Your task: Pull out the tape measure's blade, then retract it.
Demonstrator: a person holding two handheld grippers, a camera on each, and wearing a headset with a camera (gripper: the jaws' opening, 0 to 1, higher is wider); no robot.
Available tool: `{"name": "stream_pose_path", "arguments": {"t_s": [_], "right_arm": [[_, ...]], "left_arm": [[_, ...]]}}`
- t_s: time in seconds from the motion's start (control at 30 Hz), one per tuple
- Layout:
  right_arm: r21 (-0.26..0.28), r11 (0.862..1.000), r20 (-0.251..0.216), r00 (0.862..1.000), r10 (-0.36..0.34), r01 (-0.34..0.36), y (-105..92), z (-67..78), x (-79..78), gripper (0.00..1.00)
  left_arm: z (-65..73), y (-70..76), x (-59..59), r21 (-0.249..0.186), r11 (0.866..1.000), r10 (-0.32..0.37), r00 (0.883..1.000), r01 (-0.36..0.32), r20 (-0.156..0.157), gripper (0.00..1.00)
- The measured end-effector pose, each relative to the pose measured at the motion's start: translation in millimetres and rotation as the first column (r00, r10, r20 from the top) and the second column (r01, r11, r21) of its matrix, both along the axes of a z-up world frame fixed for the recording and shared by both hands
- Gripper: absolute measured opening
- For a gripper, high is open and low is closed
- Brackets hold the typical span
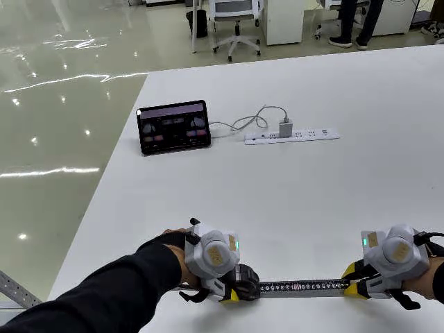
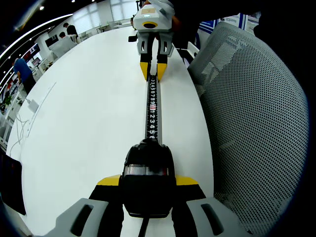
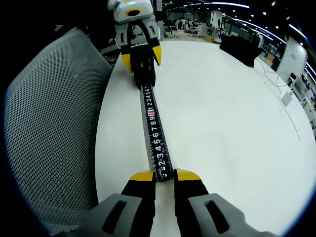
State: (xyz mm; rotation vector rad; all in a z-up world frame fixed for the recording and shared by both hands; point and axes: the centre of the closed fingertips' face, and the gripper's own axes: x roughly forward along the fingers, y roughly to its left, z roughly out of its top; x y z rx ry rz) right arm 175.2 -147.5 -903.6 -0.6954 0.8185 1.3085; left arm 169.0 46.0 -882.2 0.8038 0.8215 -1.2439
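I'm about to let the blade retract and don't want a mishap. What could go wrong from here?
1. The right claw pinches only the tip of the blade; if it slips, the blade may whip back toward the case.
2. The left claw grips the case alone, so a jerk could twist it loose.

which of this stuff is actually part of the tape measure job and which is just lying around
In the job: tape measure case in the left gripper; blade, end pinched by the right gripper.
Lying about: tablet; power strip with charger; mesh chair.
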Motion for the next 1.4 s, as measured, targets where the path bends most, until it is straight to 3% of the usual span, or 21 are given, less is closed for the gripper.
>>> {"name": "stream_pose_path", "arguments": {"t_s": [1.23,1.4], "right_arm": [[-0.023,1.0,0.005,1.0,-0.004,0.004,-14.9,-0.1,0.7,0.09],[-0.024,1.0,0.004,1.0,-0.009,0.009,-16.9,-0.1,1.3,0.09]], "left_arm": [[0.0,-0.4,0.5,0.005,1.0,0.005,1.0,-0.005,0.0,0.33],[1.1,0.6,1.5,-0.024,1.0,0.004,1.0,-0.004,-0.006,0.33]]}}
